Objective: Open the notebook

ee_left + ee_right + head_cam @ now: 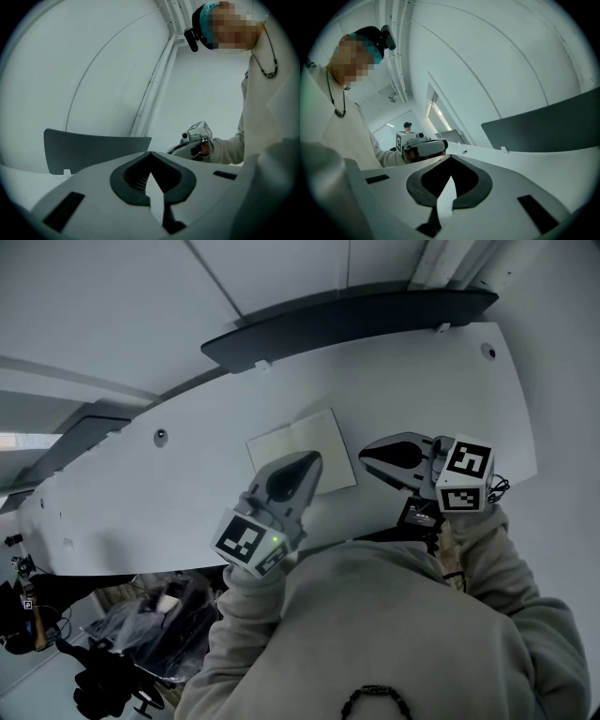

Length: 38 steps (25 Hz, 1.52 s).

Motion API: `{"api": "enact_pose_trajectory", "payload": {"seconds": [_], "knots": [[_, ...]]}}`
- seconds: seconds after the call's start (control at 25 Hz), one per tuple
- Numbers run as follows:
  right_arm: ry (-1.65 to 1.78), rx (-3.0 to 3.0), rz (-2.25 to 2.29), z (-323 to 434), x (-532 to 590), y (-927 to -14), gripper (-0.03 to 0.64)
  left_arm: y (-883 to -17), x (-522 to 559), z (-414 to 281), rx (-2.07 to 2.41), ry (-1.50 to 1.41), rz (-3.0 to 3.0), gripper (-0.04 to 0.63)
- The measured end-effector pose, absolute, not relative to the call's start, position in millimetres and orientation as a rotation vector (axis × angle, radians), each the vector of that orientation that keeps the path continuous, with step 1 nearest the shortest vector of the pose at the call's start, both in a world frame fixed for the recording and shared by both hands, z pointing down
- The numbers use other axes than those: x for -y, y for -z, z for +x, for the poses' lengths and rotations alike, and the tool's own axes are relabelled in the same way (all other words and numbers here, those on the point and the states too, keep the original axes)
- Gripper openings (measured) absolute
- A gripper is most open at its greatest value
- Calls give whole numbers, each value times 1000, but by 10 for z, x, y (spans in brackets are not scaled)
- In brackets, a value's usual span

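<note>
While left gripper point(307, 459) & right gripper point(367, 454) hover closed, empty, mid-frame notebook point(314, 442) looks light, prob. floppy-covered; pinch cover's edge.

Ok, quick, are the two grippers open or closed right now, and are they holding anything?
Left gripper: closed, holding nothing.
Right gripper: closed, holding nothing.

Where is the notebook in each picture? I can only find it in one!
Head view: the notebook lies closed near the middle, on the white desk.
Left gripper view: not in it.
Right gripper view: not in it.
Shared landmark: the dark grey panel at the desk's far edge, which is at the top in the head view, low on the left in the left gripper view, and on the right in the right gripper view.
</note>
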State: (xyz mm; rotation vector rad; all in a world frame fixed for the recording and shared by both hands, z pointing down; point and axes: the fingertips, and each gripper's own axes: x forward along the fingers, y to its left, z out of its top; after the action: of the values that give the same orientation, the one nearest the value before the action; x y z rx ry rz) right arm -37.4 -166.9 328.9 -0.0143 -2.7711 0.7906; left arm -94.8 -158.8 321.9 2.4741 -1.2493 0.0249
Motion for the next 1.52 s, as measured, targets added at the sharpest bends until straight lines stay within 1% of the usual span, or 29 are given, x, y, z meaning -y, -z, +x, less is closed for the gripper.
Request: {"api": "enact_pose_trajectory", "payload": {"seconds": [1.52], "knots": [[-769,2777,-42,-364,1607,-3264,20,-3224,1530,-812,1212,-11,2468,-6]]}}
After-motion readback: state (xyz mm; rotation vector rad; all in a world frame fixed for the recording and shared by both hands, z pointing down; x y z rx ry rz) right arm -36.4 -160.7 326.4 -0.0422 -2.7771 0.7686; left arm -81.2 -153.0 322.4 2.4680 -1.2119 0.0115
